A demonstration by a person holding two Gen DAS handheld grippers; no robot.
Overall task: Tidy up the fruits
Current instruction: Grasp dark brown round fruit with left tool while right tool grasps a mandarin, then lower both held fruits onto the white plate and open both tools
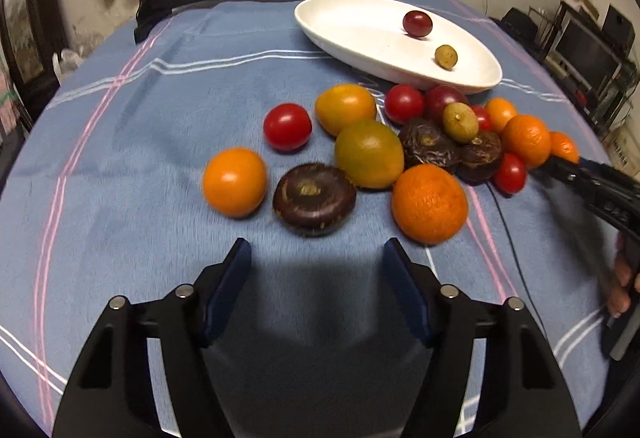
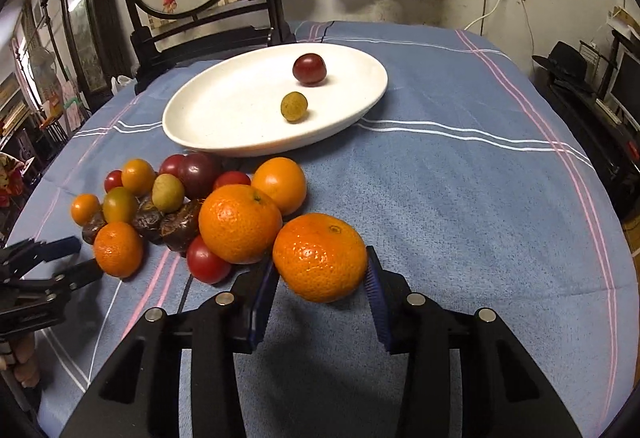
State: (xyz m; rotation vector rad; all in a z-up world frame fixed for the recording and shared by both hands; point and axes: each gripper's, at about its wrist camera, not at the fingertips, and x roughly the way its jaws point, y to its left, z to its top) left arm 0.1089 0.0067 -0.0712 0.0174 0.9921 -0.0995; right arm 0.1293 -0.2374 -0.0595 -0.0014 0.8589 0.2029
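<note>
Only a dark red fruit [image 2: 309, 68] and a small green one [image 2: 294, 106] lie on the white plate [image 2: 224, 125] at the far side of the tabletop [image 2: 460, 197], while most fruit remains piled near it; the right claw [image 2: 322, 278] seems to grip a mandarin [image 2: 320, 257], the left claw [image 1: 316, 258] open and empty.

Table under a blue blanket [image 2: 460, 197] with white and pink stripes, carrying a white oval plate [image 2: 224, 117] toward the back and, just in front of it, a loose cluster of oranges [image 2: 240, 224], tomatoes [image 1: 287, 126] and dark brown fruits [image 1: 314, 199].
</note>
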